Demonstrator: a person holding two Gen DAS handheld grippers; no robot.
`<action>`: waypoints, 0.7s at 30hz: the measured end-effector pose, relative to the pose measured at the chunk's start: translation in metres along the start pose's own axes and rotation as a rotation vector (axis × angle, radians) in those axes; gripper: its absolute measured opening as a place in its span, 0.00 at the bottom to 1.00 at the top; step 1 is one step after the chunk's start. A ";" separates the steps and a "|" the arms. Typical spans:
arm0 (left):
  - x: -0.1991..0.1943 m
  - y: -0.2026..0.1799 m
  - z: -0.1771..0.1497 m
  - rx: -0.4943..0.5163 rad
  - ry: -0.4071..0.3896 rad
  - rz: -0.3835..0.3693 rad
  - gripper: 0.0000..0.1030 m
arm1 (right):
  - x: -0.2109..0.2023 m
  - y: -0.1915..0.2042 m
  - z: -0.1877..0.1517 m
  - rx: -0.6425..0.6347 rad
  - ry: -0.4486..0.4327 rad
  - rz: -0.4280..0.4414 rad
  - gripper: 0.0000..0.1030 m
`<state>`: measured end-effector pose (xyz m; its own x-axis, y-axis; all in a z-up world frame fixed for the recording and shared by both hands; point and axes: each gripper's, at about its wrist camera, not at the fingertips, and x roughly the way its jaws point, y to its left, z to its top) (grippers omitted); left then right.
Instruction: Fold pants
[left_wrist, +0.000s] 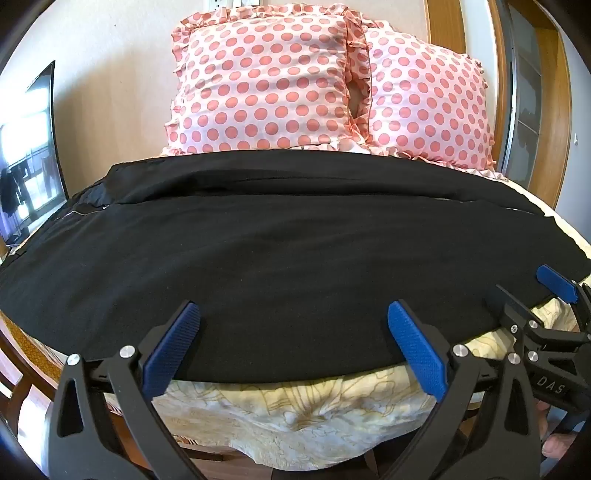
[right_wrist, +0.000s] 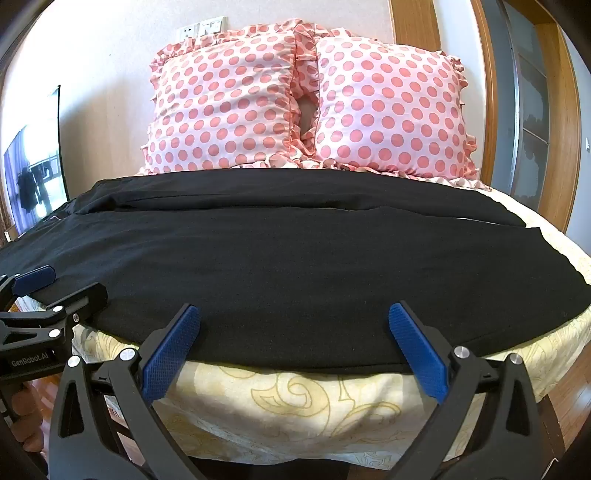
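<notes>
Pants (left_wrist: 295, 266) lie flat across the bed (left_wrist: 295, 413), nothing folded, both the left gripper (left_wrist: 293, 347) and right gripper (right_wrist: 294, 347) wide open at their near edge.

The near edge of the bed (right_wrist: 295, 413) lies open to both wide-spread grippers. Pants (left_wrist: 295, 258) cover the top; two pillows (left_wrist: 266, 81) block the far end.

A bed covered in a pale yellow patterned sheet (right_wrist: 295, 402) fills the room's middle, two pink polka-dot ruffled pillows (left_wrist: 266, 81) propped against a cream wall (left_wrist: 110, 74). A dark screen (left_wrist: 33, 155) stands at left, reflecting bright daylight; a wood-framed sliding door (right_wrist: 528, 103) stands at right
</notes>
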<state>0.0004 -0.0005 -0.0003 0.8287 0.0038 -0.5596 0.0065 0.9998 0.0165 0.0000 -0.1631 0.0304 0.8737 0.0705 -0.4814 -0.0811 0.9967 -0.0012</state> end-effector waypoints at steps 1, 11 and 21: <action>0.000 0.000 0.000 0.000 0.000 0.000 0.98 | 0.000 0.000 0.000 0.000 -0.001 0.000 0.99; -0.001 0.000 0.000 0.000 -0.011 0.000 0.98 | 0.000 0.000 0.000 0.000 -0.003 0.000 0.99; -0.001 -0.001 0.000 0.000 -0.012 0.000 0.98 | 0.000 0.000 0.000 0.000 -0.003 0.000 0.99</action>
<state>-0.0004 -0.0010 -0.0002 0.8354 0.0035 -0.5496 0.0064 0.9998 0.0161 -0.0003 -0.1634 0.0302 0.8750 0.0711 -0.4790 -0.0814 0.9967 -0.0007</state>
